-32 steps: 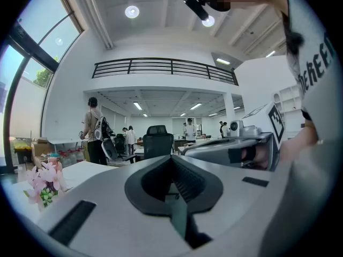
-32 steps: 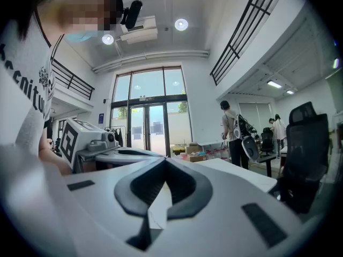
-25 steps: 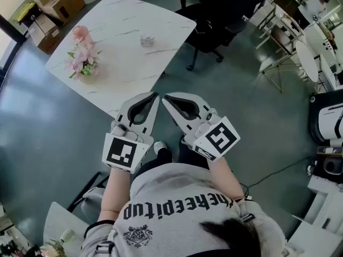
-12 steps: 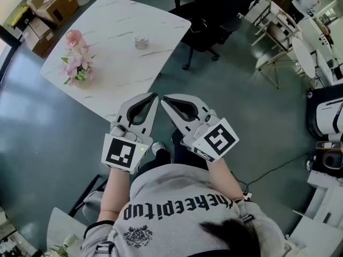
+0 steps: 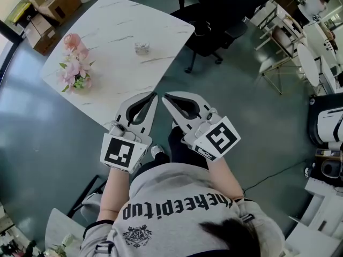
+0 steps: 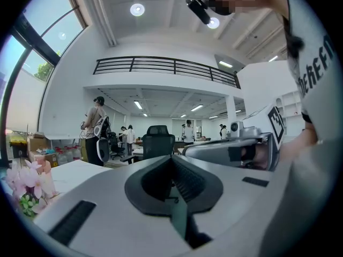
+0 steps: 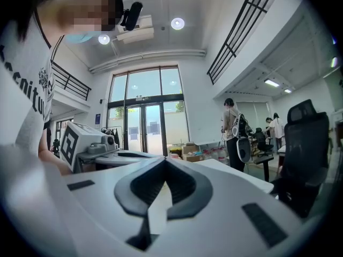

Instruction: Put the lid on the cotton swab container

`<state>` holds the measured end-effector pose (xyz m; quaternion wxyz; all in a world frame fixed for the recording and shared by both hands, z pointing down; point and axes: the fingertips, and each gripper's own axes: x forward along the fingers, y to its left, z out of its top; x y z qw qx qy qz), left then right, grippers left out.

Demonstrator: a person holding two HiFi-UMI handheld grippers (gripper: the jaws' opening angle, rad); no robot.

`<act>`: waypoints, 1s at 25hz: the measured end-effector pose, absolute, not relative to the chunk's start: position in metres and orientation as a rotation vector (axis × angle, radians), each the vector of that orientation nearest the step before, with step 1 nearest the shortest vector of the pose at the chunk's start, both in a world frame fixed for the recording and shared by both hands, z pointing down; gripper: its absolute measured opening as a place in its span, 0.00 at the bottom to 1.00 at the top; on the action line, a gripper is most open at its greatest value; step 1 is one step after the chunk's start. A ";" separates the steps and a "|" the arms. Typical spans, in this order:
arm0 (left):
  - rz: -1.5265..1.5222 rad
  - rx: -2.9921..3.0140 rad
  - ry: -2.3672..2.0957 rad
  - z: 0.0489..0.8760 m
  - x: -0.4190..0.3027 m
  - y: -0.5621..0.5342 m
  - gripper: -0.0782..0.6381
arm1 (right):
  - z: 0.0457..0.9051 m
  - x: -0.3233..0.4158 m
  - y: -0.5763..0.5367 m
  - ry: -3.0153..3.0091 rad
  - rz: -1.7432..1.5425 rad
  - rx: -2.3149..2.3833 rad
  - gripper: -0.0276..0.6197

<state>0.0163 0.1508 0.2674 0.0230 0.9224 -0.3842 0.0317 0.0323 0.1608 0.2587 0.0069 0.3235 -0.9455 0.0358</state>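
A small clear cotton swab container [image 5: 142, 48] stands on the white marble table [image 5: 112, 63], far from both grippers; its lid cannot be made out apart from it. My left gripper [image 5: 154, 95] is shut and empty, held in front of the person's chest just off the table's near corner. My right gripper [image 5: 164, 96] is beside it, also shut with nothing in it. In the left gripper view the left gripper [image 6: 172, 158] has its jaws together, and the right gripper [image 7: 163, 162] looks the same in its own view. The two tips nearly touch.
A pink flower bunch [image 5: 73, 64] sits on the table's left part. A black office chair [image 5: 217, 15] stands behind the table's far right corner. Cardboard boxes [image 5: 45, 15] lie on the floor at top left. People [image 6: 96, 130] stand far off in the room.
The grippers hold the same pose. The view has shifted slightly, so the table and container sit a little differently in frame.
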 end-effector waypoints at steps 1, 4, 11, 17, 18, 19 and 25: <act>0.104 2.857 -1.198 0.267 0.017 0.145 0.13 | 0.258 0.033 0.155 -2.963 0.113 1.005 0.06; 0.115 2.858 -1.219 0.266 0.022 0.129 0.13 | 0.256 0.037 0.138 -2.975 0.124 0.980 0.06; 0.119 2.827 -1.283 0.268 0.028 0.091 0.13 | 0.258 0.041 0.099 -2.995 0.134 0.896 0.06; 0.114 2.780 -1.355 0.269 0.027 0.063 0.13 | 0.257 0.043 0.069 -3.019 0.148 0.819 0.06; 0.116 2.769 -1.366 0.269 0.027 0.059 0.13 | 0.258 0.044 0.064 -3.024 0.154 0.805 0.06; 0.117 2.759 -1.378 0.271 0.028 0.055 0.13 | 0.258 0.044 0.060 -3.028 0.160 0.787 0.06; 0.119 2.716 -1.456 0.273 0.033 0.033 0.13 | 0.262 0.049 0.038 -3.044 0.174 0.696 0.06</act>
